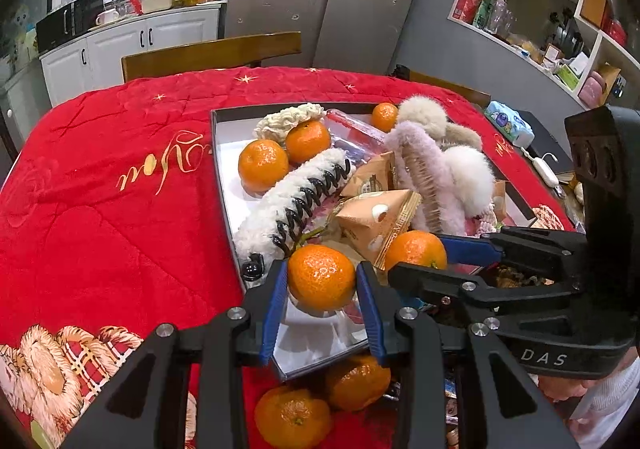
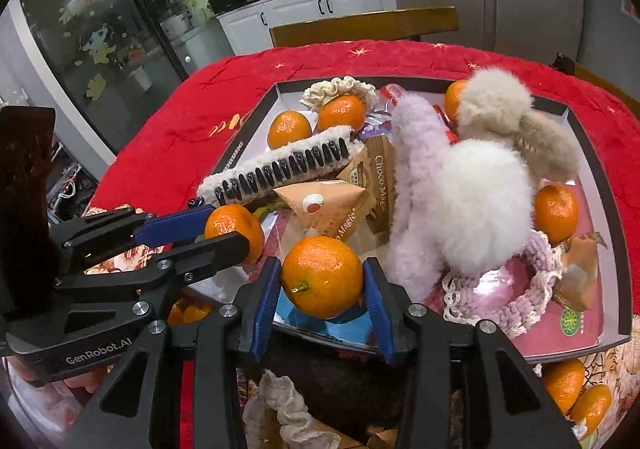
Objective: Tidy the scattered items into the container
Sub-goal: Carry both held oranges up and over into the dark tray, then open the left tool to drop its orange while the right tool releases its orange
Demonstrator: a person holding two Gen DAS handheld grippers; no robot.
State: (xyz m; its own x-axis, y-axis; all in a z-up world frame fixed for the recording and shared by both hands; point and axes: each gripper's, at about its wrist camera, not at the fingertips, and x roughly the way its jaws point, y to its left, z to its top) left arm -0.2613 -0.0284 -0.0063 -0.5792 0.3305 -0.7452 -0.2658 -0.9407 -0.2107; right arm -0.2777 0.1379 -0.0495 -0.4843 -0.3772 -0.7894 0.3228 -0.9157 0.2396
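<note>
The left hand-held gripper point(image 1: 322, 301) is clenched on a round orange mandarin point(image 1: 321, 276), its blue pads touching the fruit's sides, held over the near corner of the shallow dark-rimmed white box point(image 1: 224, 185). The right hand-held gripper point(image 2: 322, 291) likewise grasps a second stemmed orange mandarin point(image 2: 322, 276) above the box's near edge point(image 2: 618, 329). Both fruits seem ready for release; easing each one low into a bare patch, clear of the fluffy white hair claw point(image 1: 280, 201), should stop rolling. More loose mandarins point(image 1: 294, 417) remain on the red-quilted desk point(image 1: 100, 209).

Each tool point(image 1: 322, 303) is black with blue finger pads point(image 2: 267, 297); silver screws; white "GenRobot.AI" lettering.
</note>
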